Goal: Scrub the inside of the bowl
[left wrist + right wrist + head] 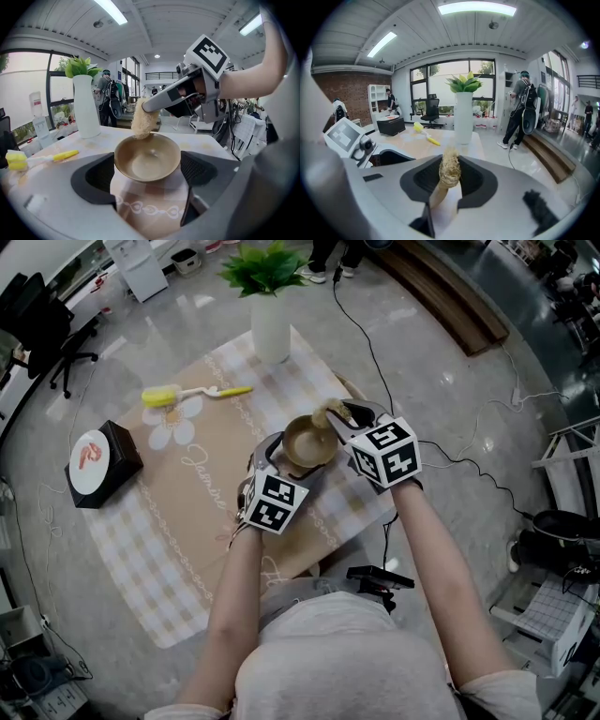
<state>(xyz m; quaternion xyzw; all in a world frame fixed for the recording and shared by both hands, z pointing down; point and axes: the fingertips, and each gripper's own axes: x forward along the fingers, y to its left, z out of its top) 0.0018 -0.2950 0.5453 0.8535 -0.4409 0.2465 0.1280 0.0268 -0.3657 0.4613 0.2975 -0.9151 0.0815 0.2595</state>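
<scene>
Scrubber [143,123] meets bowl [147,161] rim.
Left tongs [147,176] clamp the brown bowl over the checked cloth [187,521]; right tongs [447,187] pinch the fibrous scrubber, tip touching the bowl's far rim.

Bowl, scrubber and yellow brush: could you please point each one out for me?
bowl [147,161], left gripper view, inner bottom.
scrubber [143,123], left gripper view, fibrous middle.
brush [161,397], head view, bristle head.

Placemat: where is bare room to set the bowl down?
Bare: the placemat between the yellow brush and the bowl, and its checked near-left part by the black box. Crowded: at right, where bowl, scrubber, left gripper and right gripper meet; the vase takes the far edge.
</scene>
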